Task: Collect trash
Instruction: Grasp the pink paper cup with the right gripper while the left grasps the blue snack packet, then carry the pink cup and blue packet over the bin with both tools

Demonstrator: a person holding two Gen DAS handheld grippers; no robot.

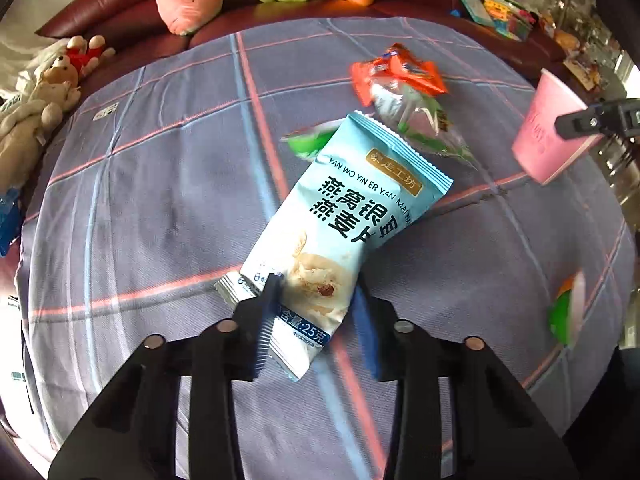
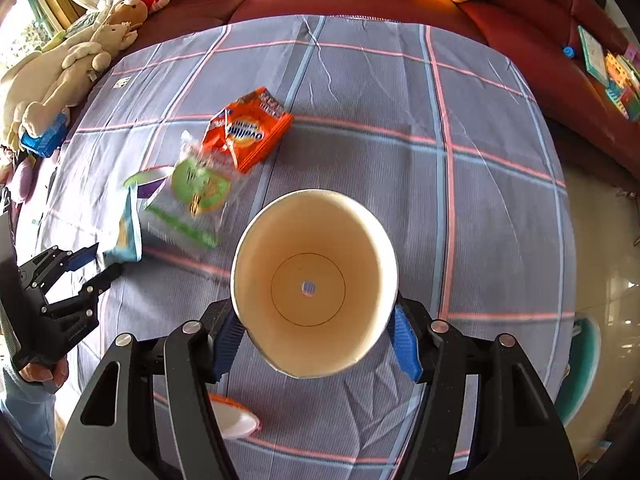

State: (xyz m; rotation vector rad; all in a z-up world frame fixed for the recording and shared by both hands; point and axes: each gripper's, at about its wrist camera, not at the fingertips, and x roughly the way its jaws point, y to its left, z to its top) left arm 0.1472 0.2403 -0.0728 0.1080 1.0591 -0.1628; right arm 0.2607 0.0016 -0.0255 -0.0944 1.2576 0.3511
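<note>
A light blue snack packet [image 1: 340, 216] lies slanted on the checked tablecloth [image 1: 160, 200], and my left gripper [image 1: 316, 292] is shut on its lower end. The right wrist view shows that same gripper [image 2: 105, 260] at the far left, on the packet's edge [image 2: 124, 236]. My right gripper [image 2: 316, 342] is shut on a paper cup [image 2: 316, 280], pink outside [image 1: 548, 132] and white inside, held mouth-up with nothing in it. Beyond the packet lie an orange packet [image 1: 400, 72], a clear wrapper with green print [image 1: 420, 120] and a green-and-white wrapper [image 1: 308, 142].
Another green and orange wrapper [image 1: 568, 308] lies near the table's right edge. A white-and-orange scrap [image 2: 232, 416] lies under my right gripper. Plush toys [image 2: 80, 52] crowd the left end of a dark red sofa [image 2: 360, 0] behind the table. Books and toy blocks [image 2: 612, 72] sit at the right.
</note>
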